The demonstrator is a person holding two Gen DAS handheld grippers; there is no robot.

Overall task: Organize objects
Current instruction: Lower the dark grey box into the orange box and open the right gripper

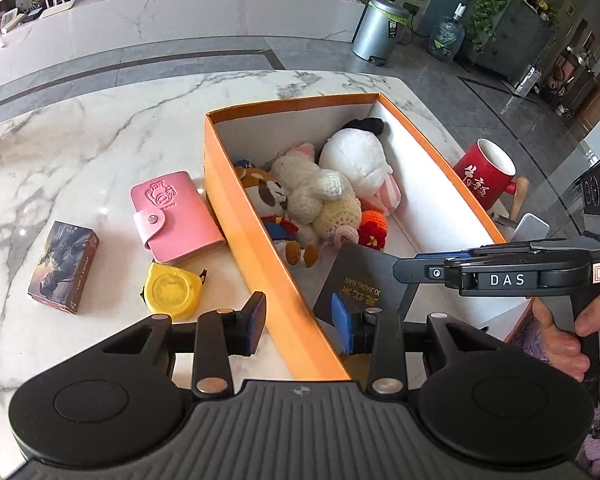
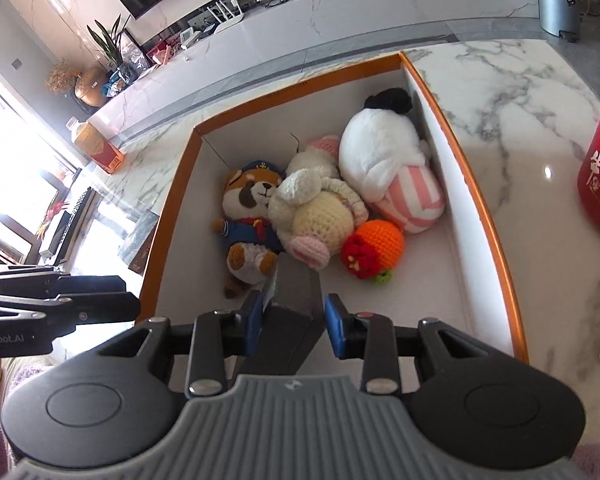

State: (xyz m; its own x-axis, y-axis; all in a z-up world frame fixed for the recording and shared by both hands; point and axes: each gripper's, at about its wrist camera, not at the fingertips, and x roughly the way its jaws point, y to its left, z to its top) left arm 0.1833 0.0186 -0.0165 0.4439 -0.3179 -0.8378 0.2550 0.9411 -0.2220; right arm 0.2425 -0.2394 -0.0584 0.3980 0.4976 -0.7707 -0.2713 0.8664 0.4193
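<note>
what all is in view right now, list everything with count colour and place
box: 1, orange, white inside, on marble table
plush toys: 5, dog, cream crochet pair, white-and-pink, orange-red; far end of box
dark box: 1, grey-black, gold lettering, held over box's near end
card holder: 1, pink, left of box
tape measure: 1, yellow, beside card holder
small carton: 1, dark printed, far left
mug: 1, red, right of box
bin: 1, silver, floor
left gripper: empty
right gripper: fingers clamp dark box
</note>
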